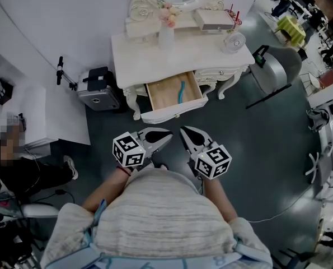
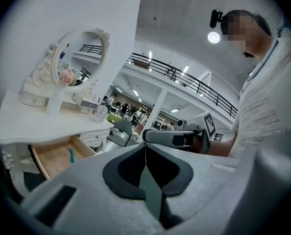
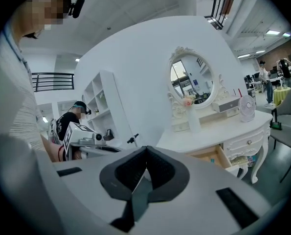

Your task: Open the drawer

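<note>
So, closest to the person's body, the left gripper (image 1: 167, 137) and right gripper (image 1: 184, 132) both have their jaws clenched together on nothing. Past them and well apart, the drawer (image 1: 174, 92) of the white dressing table (image 1: 155, 58) already stands pulled out, so the job looks pretty much done. The head view looks straight down at a teal thing (image 1: 181, 90) lying inside. Only the left gripper view catches the far balcony railing (image 2: 184, 80) overhead.
</note>
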A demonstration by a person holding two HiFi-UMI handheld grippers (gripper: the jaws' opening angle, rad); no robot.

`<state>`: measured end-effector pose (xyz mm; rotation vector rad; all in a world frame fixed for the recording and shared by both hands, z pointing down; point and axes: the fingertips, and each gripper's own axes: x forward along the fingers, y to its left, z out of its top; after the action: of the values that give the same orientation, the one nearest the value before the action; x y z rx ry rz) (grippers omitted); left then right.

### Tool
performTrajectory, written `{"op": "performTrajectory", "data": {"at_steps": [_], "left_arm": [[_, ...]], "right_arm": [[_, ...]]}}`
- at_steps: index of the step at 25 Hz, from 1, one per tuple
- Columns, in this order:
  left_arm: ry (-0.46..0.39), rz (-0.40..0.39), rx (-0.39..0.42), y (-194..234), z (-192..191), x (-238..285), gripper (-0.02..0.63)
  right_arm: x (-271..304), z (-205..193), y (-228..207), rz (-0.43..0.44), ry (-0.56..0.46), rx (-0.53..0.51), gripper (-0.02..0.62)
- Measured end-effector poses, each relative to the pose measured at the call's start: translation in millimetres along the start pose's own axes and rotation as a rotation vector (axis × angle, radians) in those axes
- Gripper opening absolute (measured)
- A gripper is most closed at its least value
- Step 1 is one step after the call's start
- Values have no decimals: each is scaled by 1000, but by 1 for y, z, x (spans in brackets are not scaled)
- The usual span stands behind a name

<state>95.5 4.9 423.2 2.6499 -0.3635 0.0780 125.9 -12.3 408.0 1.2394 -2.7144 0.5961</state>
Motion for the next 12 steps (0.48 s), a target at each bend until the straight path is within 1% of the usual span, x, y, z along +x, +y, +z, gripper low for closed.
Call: {"op": "performTrajectory", "data": {"at_steps": [5,12], "left_arm": [[-21,-4,6,-5,6,1,15],[-44,10,11,-6,13,-5,15]], "right_arm": [[-3,0,5,7,6,-10,9],[-3,3,11,15,2,-14,9]]}}
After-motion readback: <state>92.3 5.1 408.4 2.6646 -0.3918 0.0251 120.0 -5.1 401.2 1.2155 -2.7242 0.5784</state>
